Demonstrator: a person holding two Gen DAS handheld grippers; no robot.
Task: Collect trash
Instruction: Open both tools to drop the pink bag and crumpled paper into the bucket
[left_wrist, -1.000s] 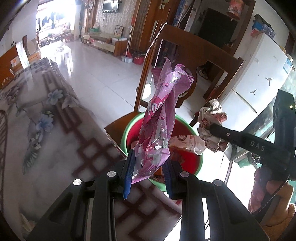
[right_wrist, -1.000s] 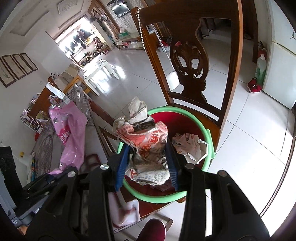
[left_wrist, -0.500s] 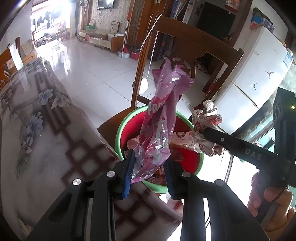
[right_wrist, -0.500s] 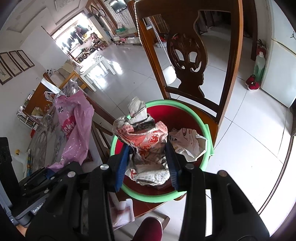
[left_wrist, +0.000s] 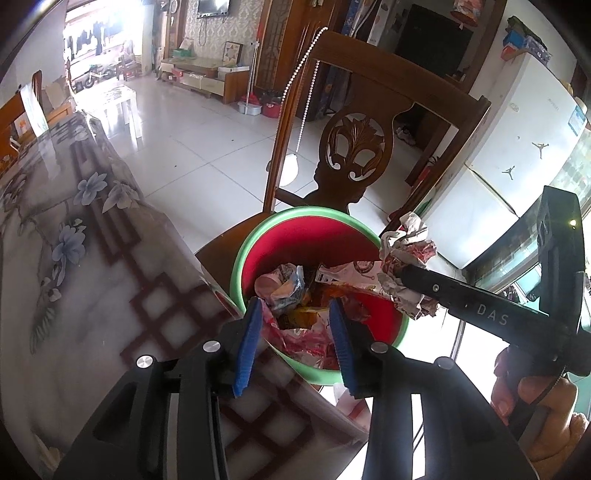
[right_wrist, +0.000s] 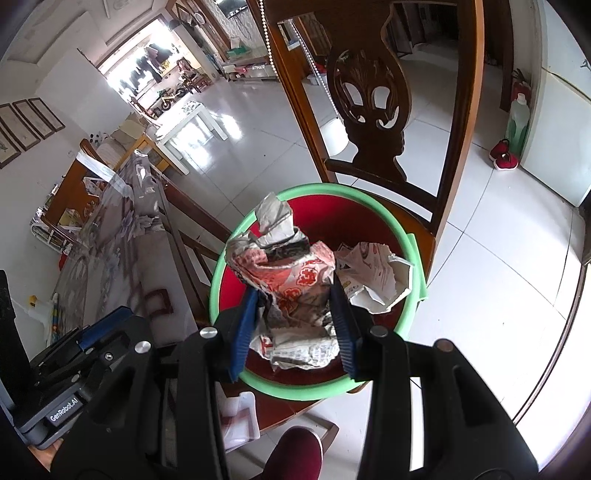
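A red bin with a green rim stands on a wooden chair seat. My left gripper hovers over its near edge, jaws opening, with nothing pressed between the blue pads. The pink plastic bag lies crumpled inside the bin among other wrappers, just below those fingers. My right gripper is shut on a crumpled red-and-white paper wad above the bin rim. The left wrist view shows the same wad at the bin's right edge. A white crumpled paper sits in the bin.
The carved chair back rises right behind the bin. A table with a floral cloth runs along the left. A white fridge stands at the right. A hand holds the right gripper, and a maroon shoe is below.
The pink bag that stood up between the left fingers has dropped into the bin, and the left jaws have widened. The right gripper still holds the paper wad.
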